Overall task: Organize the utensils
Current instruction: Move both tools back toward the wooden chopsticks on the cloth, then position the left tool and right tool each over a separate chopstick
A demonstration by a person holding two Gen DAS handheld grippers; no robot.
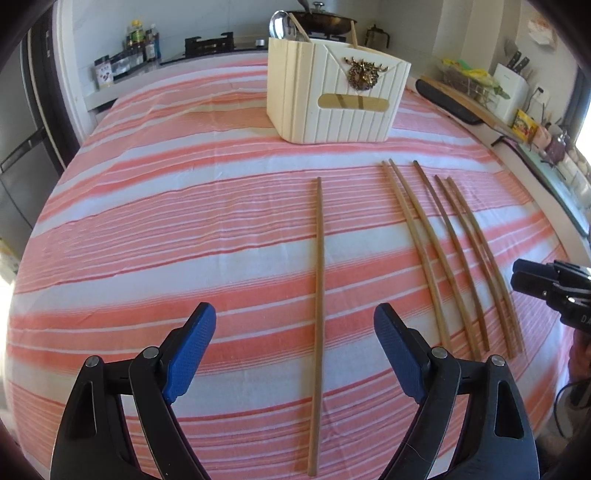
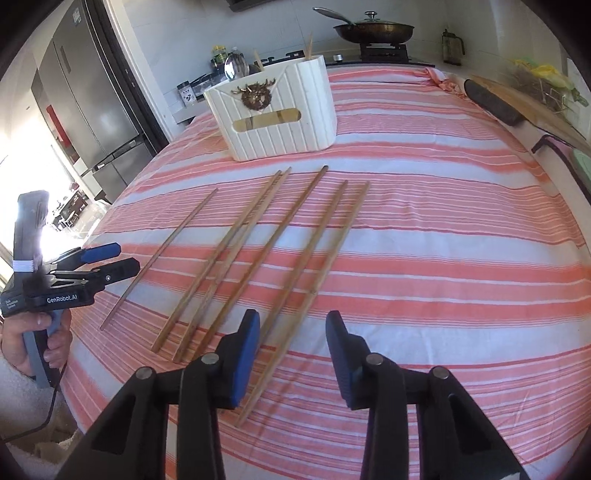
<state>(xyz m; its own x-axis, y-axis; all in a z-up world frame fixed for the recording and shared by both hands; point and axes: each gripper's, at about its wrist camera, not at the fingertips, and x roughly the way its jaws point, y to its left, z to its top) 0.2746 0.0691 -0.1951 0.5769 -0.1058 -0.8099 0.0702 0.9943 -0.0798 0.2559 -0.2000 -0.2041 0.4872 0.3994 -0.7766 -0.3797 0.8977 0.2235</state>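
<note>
Six chopsticks on the striped cloth (image 1: 184, 229), all loose, all lying roughly lengthwise toward the caddy (image 1: 332, 107).

Item 1: lone chopstick (image 1: 319, 266), set apart to the left of the rest. Left gripper (image 1: 295, 350) hovers over its near half, jaws wide, one blue pad on either side, nothing held. Whether the pads have reached the cloth cannot be told.

Items 2–6: five chopsticks (image 2: 258, 251), fanned side by side; the first two nearly touch, the last two run close together. Right gripper (image 2: 291, 354) sits over the near ends of the last pair (image 2: 317, 266), jaws part open, empty. The outermost stick runs between the pads; the left pad seems to overlap its neighbour.

Caddy: cream, ribbed, divided, at the far side of the cloth; already holds a spoon (image 1: 280, 24) and a few sticks upright.

Handling notes, as judgement:
- Step in hand looks like a pick-up, one stick per gripper.
- Left: centre the stick between the pads, lower until the tips meet the cloth, then close. Thin round sticks roll, so close squarely across the shaft.
- Right: shift slightly so only one stick lies in the gap; a pad landing on the neighbour would flick it.
- Grip near the end, so the stick can drop upright into a compartment.
</note>
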